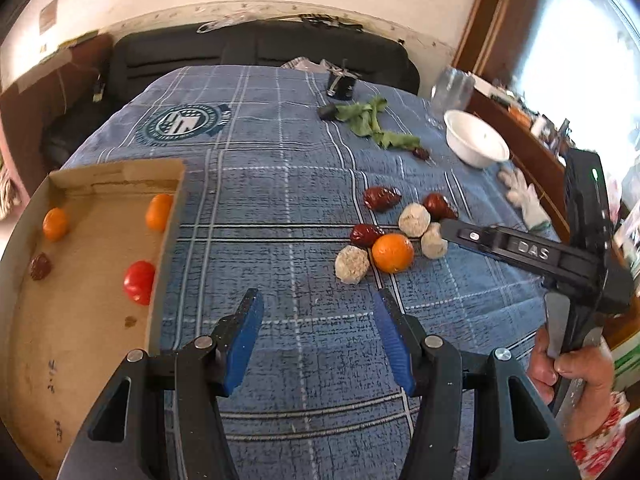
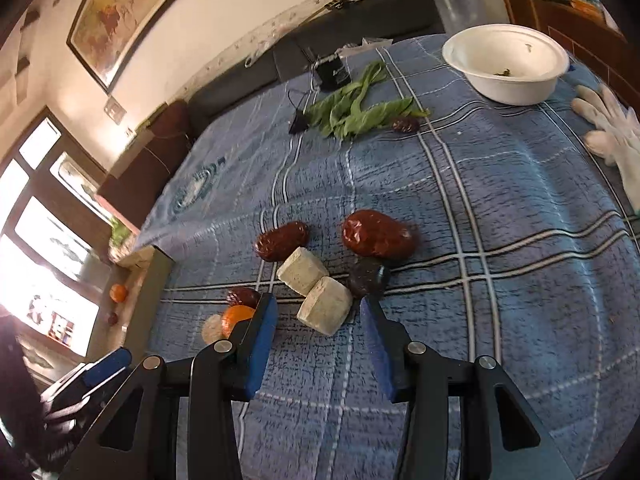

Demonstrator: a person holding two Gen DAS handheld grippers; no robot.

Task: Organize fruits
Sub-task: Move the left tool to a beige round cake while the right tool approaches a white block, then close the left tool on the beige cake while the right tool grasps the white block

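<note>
R gripper (image 2: 320,316): jaws wide, nothing held, pale chunk (image 2: 326,311) sits just ahead betw. the tips. Orange (image 2: 236,318) touching outside its L finger, dates close by. Advise: square up, close slowly so neighbours aren't nudged. L gripper (image 1: 318,340) open, empty, box (image 1: 166,240) to its left w/ fruit inside.

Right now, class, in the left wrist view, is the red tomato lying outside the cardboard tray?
No, the red tomato lies inside the cardboard tray, close to its right wall.
</note>
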